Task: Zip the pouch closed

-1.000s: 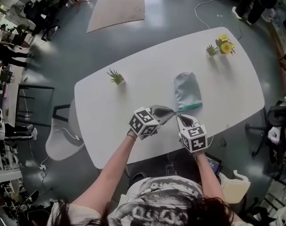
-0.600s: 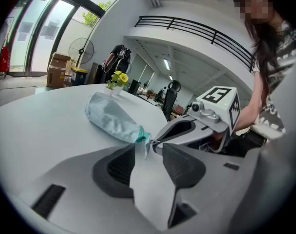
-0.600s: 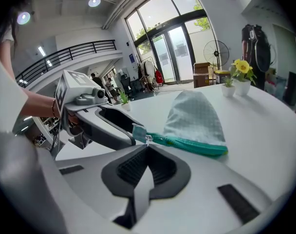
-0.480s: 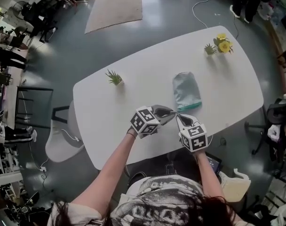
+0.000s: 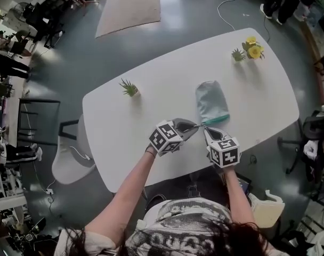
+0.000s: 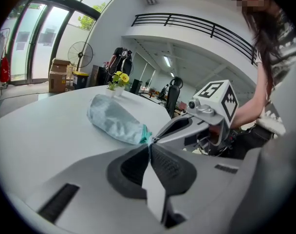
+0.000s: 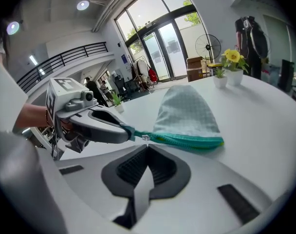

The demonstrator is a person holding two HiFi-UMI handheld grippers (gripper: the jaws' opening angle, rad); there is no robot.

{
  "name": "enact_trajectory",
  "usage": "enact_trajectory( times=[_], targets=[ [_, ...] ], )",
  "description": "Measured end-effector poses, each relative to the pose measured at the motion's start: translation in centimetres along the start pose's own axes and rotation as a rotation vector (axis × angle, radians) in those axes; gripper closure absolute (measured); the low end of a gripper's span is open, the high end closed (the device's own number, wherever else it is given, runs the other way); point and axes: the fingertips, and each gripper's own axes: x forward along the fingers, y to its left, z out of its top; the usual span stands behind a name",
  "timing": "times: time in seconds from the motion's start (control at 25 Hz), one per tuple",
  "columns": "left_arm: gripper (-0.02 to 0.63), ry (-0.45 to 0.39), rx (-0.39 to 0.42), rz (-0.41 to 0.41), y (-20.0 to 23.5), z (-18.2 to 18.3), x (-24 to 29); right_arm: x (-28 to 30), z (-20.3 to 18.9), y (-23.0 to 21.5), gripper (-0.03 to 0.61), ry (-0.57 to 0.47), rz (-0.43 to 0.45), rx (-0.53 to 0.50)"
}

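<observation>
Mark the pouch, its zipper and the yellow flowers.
pouch [image 5: 211, 101], head view, middle of the grey fabric
zipper [image 7: 187, 141], right gripper view, mid-length of the teal strip
yellow flowers [image 5: 253, 50], head view, on the blooms

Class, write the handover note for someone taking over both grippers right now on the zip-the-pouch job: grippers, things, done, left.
Left gripper: jaws closing on the teal zip end of the pouch.
Right gripper: jaws together, apparently pinching the zipper pull.
Things: the pouch lies flat on the white table, zip edge towards you.
Done: end and pull both taken.
Left: the pull sits at the left gripper's end of the zip, so the zip looks not yet run. Draw the pull along to the far end.
</observation>
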Motion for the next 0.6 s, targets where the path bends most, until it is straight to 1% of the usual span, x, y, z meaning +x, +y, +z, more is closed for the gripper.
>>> enact_trajectory(
  times=[0.12,0.28,0.6],
  targets=[
    [0.591,0.002,-0.007,-0.002,0.0,-0.1,0.0,-0.2,-0.2,-0.6,0.577,0.005,0.003,0.018],
    [0.591,0.008,0.003,0.001,-0.2,-0.2,0.2,-0.1,-0.5,-1.0,0.575,0.014,-0.001,0.030],
    [0.591,0.001,0.001,0.015,0.1,0.0,-0.4,-0.4,-1.0,-4.8,0.575,0.037,-0.083,0.062]
  ],
)
